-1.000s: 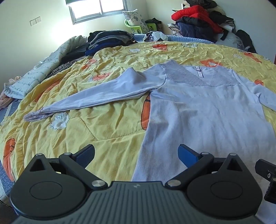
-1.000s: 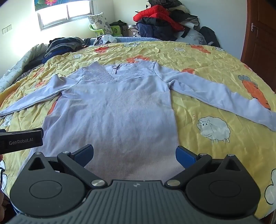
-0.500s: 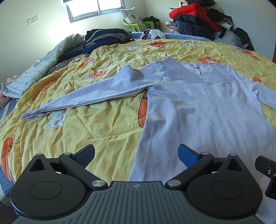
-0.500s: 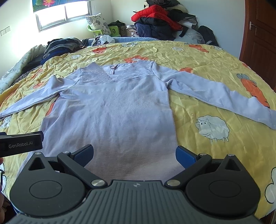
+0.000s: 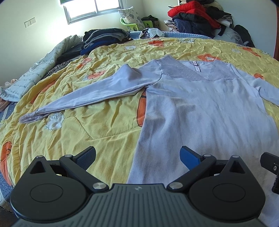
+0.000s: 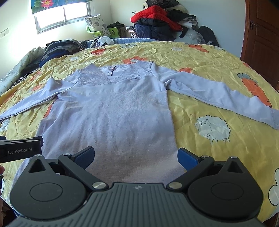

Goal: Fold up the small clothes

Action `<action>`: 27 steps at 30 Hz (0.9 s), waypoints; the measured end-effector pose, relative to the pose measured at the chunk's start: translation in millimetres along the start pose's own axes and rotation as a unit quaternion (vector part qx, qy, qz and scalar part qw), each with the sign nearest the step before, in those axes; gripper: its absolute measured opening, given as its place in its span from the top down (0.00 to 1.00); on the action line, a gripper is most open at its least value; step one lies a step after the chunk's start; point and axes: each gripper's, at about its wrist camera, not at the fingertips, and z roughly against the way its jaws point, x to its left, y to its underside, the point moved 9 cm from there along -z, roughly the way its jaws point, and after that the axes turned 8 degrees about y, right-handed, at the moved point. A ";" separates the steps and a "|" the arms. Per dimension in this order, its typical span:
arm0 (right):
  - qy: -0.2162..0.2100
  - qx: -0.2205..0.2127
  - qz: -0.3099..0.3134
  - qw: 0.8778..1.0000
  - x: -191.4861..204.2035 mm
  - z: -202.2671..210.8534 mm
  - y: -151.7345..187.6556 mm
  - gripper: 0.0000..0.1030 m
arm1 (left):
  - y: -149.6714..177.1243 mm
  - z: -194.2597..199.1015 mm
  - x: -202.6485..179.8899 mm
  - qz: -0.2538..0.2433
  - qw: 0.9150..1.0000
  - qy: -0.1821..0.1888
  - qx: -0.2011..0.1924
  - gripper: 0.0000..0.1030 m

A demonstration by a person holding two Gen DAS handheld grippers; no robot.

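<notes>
On the yellow bedspread (image 6: 200, 57) a lilac top (image 6: 113, 111) lies flat, sleeves spread.

Left gripper (image 5: 137, 158): jaws spread wide, nothing between them, hovering over the left hem edge of the top. Lavender long-sleeved top (image 5: 200, 111): flat on the bed, lace yoke (image 5: 184, 72) at the far end, left sleeve (image 5: 97, 94) stretched out to the side, lace cuff (image 5: 30, 117) touching a sheep print. Yellow quilt (image 5: 87, 125): wrinkled, with carrot and sheep prints. Piles of clothes (image 5: 193, 19) beyond the bed. Window (image 5: 92, 8) in the far wall.
</notes>
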 end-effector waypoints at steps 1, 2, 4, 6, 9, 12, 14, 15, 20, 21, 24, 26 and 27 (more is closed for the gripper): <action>0.000 0.000 0.000 1.000 0.0 0.0 0.0 0.00 | 0.3 -0.3 -0.4 -0.001 1.000 0.001 0.000 0.00; 0.001 0.000 0.000 1.000 -0.2 0.0 0.2 0.00 | 0.4 -0.5 -0.8 -0.002 1.000 0.002 0.000 0.00; 0.000 0.000 0.000 1.000 -0.5 -0.2 0.2 0.00 | 0.6 -0.3 -2.0 -0.004 1.000 0.004 0.000 0.00; 0.000 -0.001 -0.001 1.000 -1.8 -0.6 0.1 0.00 | 0.2 0.2 -3.4 -0.007 1.000 0.004 -0.002 0.00; -0.001 -0.001 -0.002 1.000 -3.7 -2.2 -0.1 0.00 | -0.2 0.7 -5.3 -0.011 1.000 0.007 -0.004 0.00; -0.005 -0.001 -0.002 1.000 -3.5 -2.3 0.5 0.00 | -0.5 0.4 -8.0 -0.015 1.000 0.009 -0.006 0.00; -0.008 -0.002 -0.002 1.000 -3.4 -2.7 1.0 0.00 | -1.1 0.1 -9.3 -0.019 1.000 0.002 -0.008 0.00; -0.008 -0.003 -0.001 1.000 -3.7 -2.8 0.9 0.00 | -1.8 -0.1 -10.3 -0.023 1.000 0.000 -0.010 0.00; -0.011 -0.013 0.004 1.000 -7.4 -4.5 -0.5 0.00 | -6.1 -3.7 -16.3 -0.028 1.000 0.006 -0.013 0.00; -0.011 -0.015 0.003 1.000 -9.0 -5.4 -1.3 0.00 | -6.7 -5.0 -17.3 -0.028 0.999 0.008 -0.012 0.00; -0.012 -0.019 -0.002 1.000 -14.4 -10.2 -4.0 0.01 | -10.1 -10.0 -22.5 -0.033 0.999 0.009 -0.011 0.00; -0.014 -0.021 -0.007 1.000 -18.9 -13.8 -6.0 0.01 | -12.8 -13.8 -26.4 -0.037 0.999 0.010 -0.010 0.00; -0.016 -0.023 -0.010 1.000 -21.3 -15.6 -7.2 0.01 | -14.5 -16.0 -28.2 -0.039 0.999 0.012 -0.010 0.00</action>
